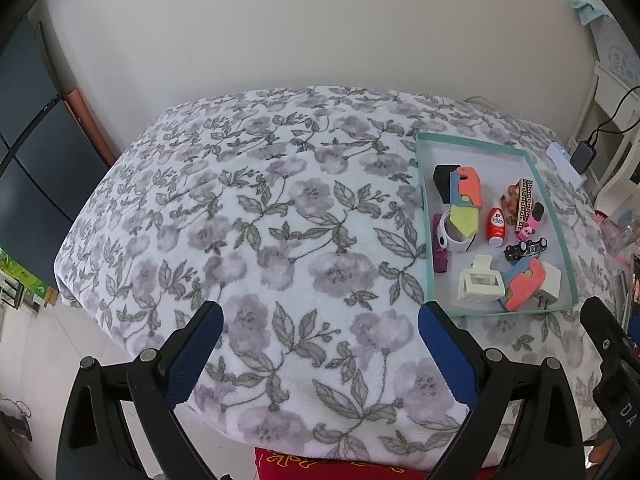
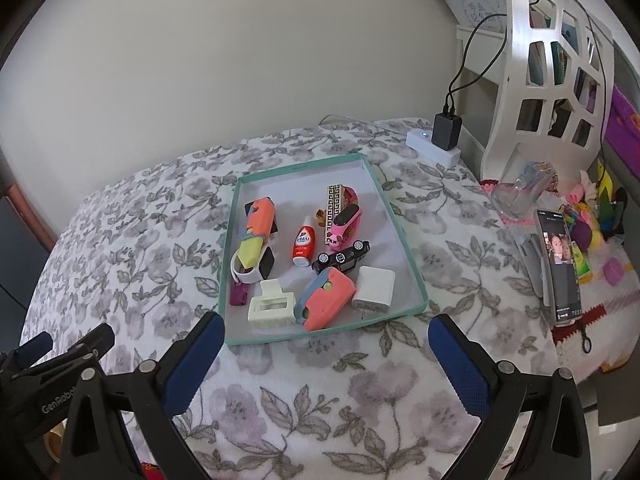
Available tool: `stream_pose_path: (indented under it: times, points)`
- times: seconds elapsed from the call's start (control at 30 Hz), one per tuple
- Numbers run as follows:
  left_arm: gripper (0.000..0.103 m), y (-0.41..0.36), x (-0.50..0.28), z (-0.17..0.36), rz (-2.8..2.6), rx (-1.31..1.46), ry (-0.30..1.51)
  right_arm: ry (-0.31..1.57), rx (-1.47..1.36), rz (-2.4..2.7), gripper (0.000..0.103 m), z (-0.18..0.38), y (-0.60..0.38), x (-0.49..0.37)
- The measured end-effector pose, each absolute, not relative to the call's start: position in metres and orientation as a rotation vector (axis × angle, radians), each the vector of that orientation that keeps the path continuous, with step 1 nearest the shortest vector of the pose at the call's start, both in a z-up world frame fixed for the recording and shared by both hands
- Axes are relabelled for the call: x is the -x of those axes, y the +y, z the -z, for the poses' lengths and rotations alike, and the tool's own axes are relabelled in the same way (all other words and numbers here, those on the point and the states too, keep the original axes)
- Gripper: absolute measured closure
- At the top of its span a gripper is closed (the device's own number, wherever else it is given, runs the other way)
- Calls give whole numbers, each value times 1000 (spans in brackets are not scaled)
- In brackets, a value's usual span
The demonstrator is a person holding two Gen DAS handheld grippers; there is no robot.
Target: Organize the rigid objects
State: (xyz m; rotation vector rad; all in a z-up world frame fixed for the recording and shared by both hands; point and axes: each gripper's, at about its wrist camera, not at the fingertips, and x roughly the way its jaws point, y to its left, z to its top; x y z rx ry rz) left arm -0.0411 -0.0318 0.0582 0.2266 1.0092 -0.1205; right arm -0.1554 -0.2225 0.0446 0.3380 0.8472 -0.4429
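A floral blanket [image 2: 120, 248] covers the table. Toward its far right corner sits a teal-rimmed tray [image 2: 404, 240] holding every small item: cream hair clip [image 2: 270, 306], white charger [image 2: 374, 286], red bottle [image 2: 302, 246]. The left gripper [image 1: 320, 356] and the right gripper [image 2: 324, 360] hover spread wide, holding nothing.

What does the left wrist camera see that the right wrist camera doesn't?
Only the left wrist view shows the dark cabinet beside the table. Only the right wrist view shows the phone and the white cut-out chair back. Both show the teal tray of small things, like the red bottle and cream hair clip, and both grippers open.
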Motion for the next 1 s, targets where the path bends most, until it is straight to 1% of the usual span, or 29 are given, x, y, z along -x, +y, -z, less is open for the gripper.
stream_pose_path:
  times: [1.0]
  points:
    - [5,-29,34,-49,112,-240,1032,879,-321,411,0,-36,-219,145]
